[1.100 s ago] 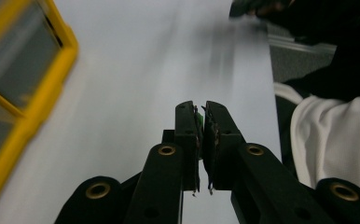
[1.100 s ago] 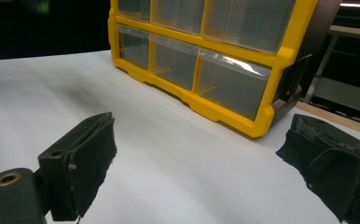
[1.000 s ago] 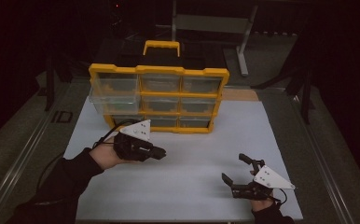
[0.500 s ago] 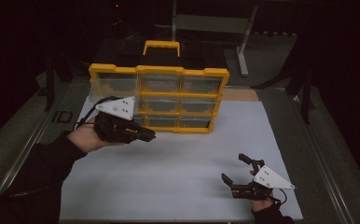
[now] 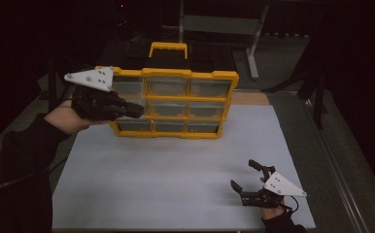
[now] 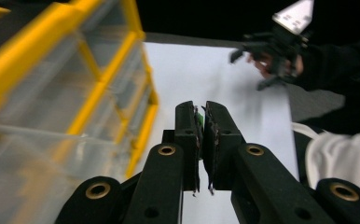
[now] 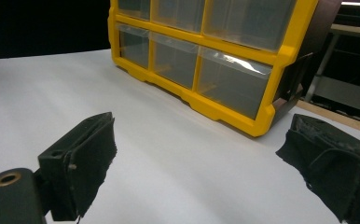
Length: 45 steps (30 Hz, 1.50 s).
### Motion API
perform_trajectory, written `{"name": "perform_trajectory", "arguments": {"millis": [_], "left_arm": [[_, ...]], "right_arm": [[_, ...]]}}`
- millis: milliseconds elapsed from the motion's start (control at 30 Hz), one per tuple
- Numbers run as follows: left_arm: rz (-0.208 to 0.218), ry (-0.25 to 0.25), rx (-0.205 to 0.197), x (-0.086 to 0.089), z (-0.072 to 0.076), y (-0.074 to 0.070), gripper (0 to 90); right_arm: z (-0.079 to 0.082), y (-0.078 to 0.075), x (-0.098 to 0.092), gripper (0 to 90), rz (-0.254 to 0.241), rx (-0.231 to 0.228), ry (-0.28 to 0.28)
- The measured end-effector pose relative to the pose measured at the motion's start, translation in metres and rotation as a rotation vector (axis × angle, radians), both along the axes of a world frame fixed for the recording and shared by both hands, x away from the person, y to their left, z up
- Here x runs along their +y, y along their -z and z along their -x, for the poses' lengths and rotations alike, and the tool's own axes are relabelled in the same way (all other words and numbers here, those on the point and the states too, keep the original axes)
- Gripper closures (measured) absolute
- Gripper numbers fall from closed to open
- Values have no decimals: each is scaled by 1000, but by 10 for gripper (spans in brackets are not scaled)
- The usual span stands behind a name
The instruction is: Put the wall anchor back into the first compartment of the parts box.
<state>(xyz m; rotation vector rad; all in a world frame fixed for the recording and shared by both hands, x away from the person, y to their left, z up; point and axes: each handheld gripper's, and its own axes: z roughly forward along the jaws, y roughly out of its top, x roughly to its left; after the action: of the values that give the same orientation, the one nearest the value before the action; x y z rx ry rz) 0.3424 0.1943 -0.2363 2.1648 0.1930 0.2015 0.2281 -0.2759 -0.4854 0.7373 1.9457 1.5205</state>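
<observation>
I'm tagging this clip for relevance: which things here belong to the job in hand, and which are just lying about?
Likely in play:
- yellow drawer organizer
- left tongs, shut, raised beside its left drawers
- right tongs, open, low over the white mat

Just around:
- metal frame behind the table

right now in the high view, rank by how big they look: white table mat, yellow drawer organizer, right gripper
1. white table mat
2. yellow drawer organizer
3. right gripper, smallest even though it sits nearer the camera
</observation>
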Motion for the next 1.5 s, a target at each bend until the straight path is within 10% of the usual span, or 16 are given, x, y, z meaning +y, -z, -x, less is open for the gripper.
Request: {"name": "perform_trajectory", "arguments": {"millis": [467, 833, 1367, 1500], "left_arm": [[56, -135, -44, 34, -28, -19, 831], [60, -273, -28, 51, -43, -5, 831], [-101, -386, 75, 46, -58, 12, 827], [-81, -381, 85, 48, -56, 13, 754]], "right_arm": [[0, 1, 0, 81, 1, 4, -1], [0, 1, 0, 81, 2, 2, -3], [0, 1, 0, 81, 7, 4, -2], [0, 1, 0, 81, 5, 6, 0]]}}
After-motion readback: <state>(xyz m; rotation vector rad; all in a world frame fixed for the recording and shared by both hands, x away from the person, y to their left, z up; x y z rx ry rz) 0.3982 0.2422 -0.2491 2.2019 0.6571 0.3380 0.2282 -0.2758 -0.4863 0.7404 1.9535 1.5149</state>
